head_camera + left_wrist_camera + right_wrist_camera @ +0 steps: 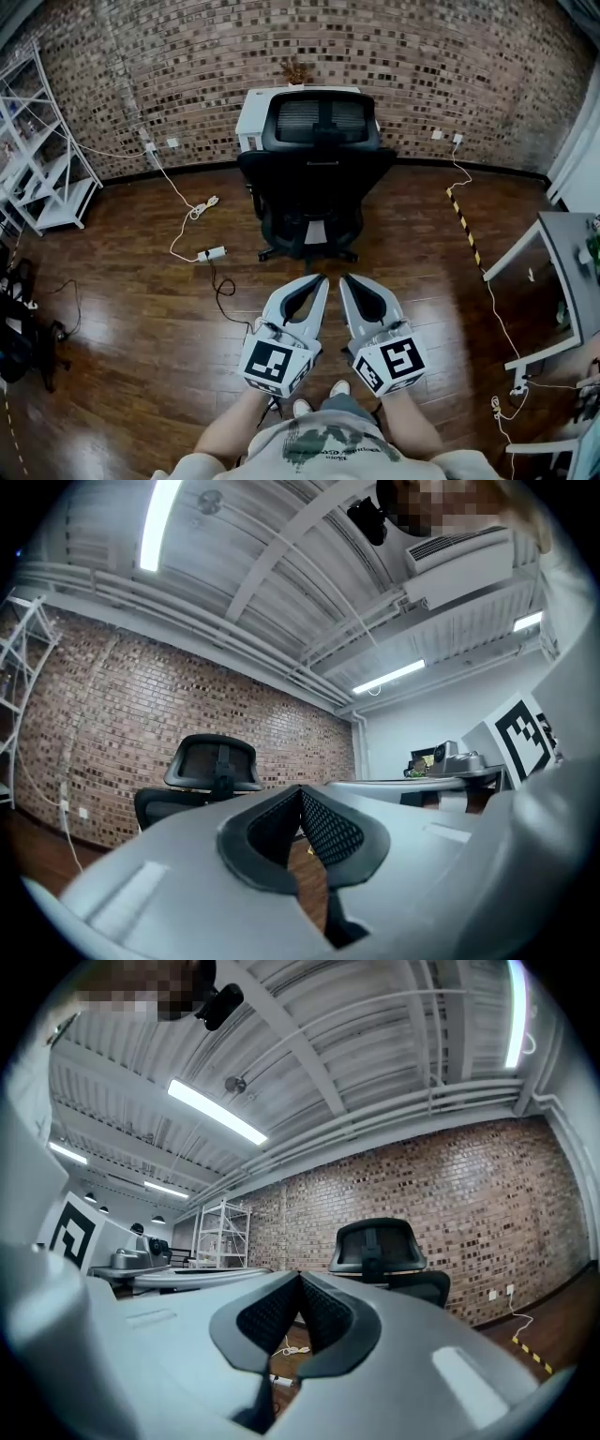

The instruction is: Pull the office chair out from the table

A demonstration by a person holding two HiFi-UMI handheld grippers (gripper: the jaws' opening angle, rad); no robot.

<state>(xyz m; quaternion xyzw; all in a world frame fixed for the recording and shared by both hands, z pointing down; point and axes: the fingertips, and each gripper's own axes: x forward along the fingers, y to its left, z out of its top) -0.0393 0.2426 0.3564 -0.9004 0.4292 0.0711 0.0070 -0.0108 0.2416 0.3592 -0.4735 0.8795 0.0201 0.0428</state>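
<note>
The room is lit evenly and rather brightly by long tube lamps on the ceiling, which are burnt out to pure white in both gripper views. A soft sheen is seen on the wooden floor, and the shadows there are weak. All pictures are strongly bent at the edges, so the brick wall is drawn as a curve, and the corners are darkened. The near grey shells of the left gripper and the right gripper are shown slightly blurred.

The office chair hid most of the white desk from us. We could not identify the small brown thing at its far edge. The picture's right edge cut a grey desk short.
</note>
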